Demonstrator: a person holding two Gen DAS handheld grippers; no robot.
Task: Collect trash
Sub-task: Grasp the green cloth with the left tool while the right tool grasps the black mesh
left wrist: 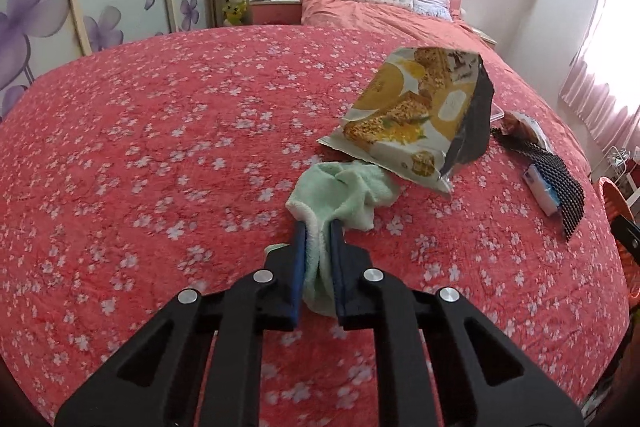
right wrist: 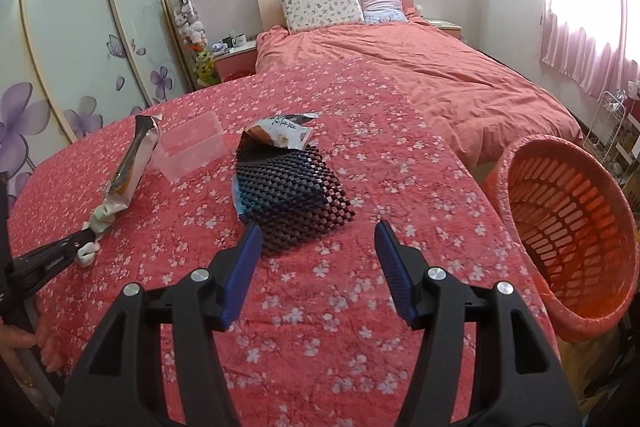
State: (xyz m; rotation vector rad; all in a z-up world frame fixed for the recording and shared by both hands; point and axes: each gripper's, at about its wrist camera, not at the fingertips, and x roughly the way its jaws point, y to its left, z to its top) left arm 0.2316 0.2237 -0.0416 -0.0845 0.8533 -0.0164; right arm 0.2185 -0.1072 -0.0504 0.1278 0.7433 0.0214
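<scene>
My left gripper (left wrist: 317, 227) is shut on a pale green cloth (left wrist: 344, 193) that lies bunched on the red floral table cover (left wrist: 160, 147). Just beyond the cloth leans a yellow and white snack bag (left wrist: 416, 111). In the right wrist view that same left gripper (right wrist: 86, 241) shows at the left edge, with the snack bag (right wrist: 132, 163) behind it. My right gripper (right wrist: 318, 227) stands open over the cover with nothing between its fingers, just short of a black mesh mat (right wrist: 288, 187). A torn wrapper (right wrist: 280, 133) rests at the mat's far end.
An orange slatted basket (right wrist: 568, 227) stands off the table's right edge. A clear plastic box (right wrist: 192, 147) sits between the snack bag and the mat. A small blue and white packet (left wrist: 540, 187) pokes out from under the mat. A bed (right wrist: 440, 79) lies beyond.
</scene>
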